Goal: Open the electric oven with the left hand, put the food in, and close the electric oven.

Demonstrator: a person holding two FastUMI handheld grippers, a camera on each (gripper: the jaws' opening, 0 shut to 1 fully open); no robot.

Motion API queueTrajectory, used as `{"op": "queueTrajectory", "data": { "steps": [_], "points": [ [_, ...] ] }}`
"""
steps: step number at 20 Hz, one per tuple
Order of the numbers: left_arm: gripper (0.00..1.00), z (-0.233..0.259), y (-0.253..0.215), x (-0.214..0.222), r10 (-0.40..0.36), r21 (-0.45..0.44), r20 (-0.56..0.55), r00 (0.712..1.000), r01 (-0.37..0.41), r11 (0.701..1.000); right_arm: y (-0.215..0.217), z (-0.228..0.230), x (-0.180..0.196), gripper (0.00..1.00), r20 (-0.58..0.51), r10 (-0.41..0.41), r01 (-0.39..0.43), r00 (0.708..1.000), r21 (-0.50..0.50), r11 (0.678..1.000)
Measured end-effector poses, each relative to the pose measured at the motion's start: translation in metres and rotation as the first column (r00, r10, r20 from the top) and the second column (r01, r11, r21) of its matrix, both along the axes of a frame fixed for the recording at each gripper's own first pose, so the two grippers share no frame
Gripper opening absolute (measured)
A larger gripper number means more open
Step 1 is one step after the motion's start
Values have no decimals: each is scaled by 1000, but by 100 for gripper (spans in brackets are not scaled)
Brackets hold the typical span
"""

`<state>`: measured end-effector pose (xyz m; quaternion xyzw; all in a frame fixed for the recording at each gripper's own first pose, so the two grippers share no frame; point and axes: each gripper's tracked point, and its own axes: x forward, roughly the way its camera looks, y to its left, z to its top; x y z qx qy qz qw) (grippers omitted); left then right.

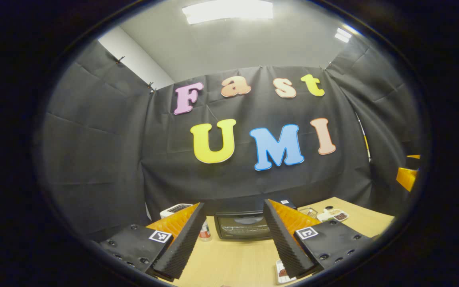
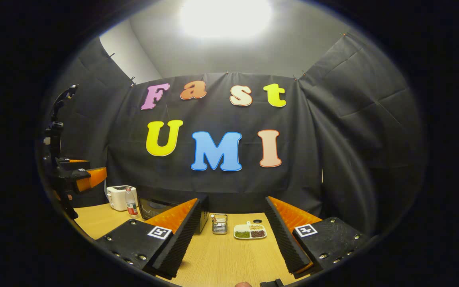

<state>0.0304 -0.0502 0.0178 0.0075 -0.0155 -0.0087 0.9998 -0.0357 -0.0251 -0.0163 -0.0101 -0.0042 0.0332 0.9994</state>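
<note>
The black electric oven [image 1: 241, 225] stands at the back of the wooden table [image 1: 229, 259] with its glass door shut. It lies straight ahead of my left gripper [image 1: 233, 205], which is open, empty and well short of it. A small white tray of dark red food [image 1: 282, 273] lies by the table's front edge, partly under the right finger. In the right gripper view the oven [image 2: 152, 207] is partly hidden behind a finger. My right gripper [image 2: 231, 200] is open and empty above the table. The left gripper [image 2: 83, 170] hangs raised at the far left.
A white toaster [image 2: 120, 197] and a small bottle [image 2: 131, 202] stand left of the oven. A wire holder [image 2: 219, 224] and a divided white dish of grains [image 2: 250, 231] sit right of it. Black cloth walls close the table's back and sides.
</note>
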Motion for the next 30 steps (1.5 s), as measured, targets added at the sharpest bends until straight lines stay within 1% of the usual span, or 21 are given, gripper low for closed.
{"op": "queueTrajectory", "data": {
  "steps": [2,3,4,5,6,7,8,11,14,18,23,25,27,30],
  "points": [
    [100,0,-3,19,-13,1,8,1000,13,1000,-2,-1,5,96,-9,-17,17,1000,3,1000],
    [97,-2,-5,27,-21,0,12,1000,21,1000,-2,0,8,97,-7,-32,32,999,6,999],
    [100,-2,-6,38,-33,-1,11,999,33,999,-3,1,11,97,-8,-50,50,999,8,999],
    [100,-5,-6,47,-42,-3,12,999,42,999,-2,1,14,96,-9,-64,64,998,11,998],
    [97,-5,-6,59,-51,-4,13,999,51,999,1,0,19,96,-8,-73,73,997,10,997],
    [97,-9,-4,70,-57,-6,11,998,57,998,3,0,24,96,-8,-83,83,997,4,997],
    [100,-12,-3,81,-64,-10,7,998,64,998,4,-2,28,97,-13,-96,96,995,-4,995],
    [100,-25,-1,115,-87,-20,-9,996,87,996,7,-3,38,97,-21,-137,137,990,1,991],
    [90,-40,-2,147,-111,-31,-31,993,110,993,8,-8,47,96,-30,-179,179,983,-4,984],
    [100,-61,-9,181,-149,-34,-56,987,147,989,9,-13,57,97,-47,-226,225,973,-23,974],
    [99,-102,-28,215,-210,-39,-119,970,206,978,8,-18,64,96,-64,-286,283,956,-52,958],
    [97,-119,-35,228,-232,-47,-148,961,227,973,10,-22,62,96,-78,-307,303,948,-65,951],
    [98,-132,-40,240,-246,-52,-166,955,240,969,11,-24,60,97,-90,-327,321,941,-76,944],
    [94,-152,-48,259,-261,-59,-197,945,254,965,14,-29,60,96,-97,-348,338,933,-103,935]
  ]
}}
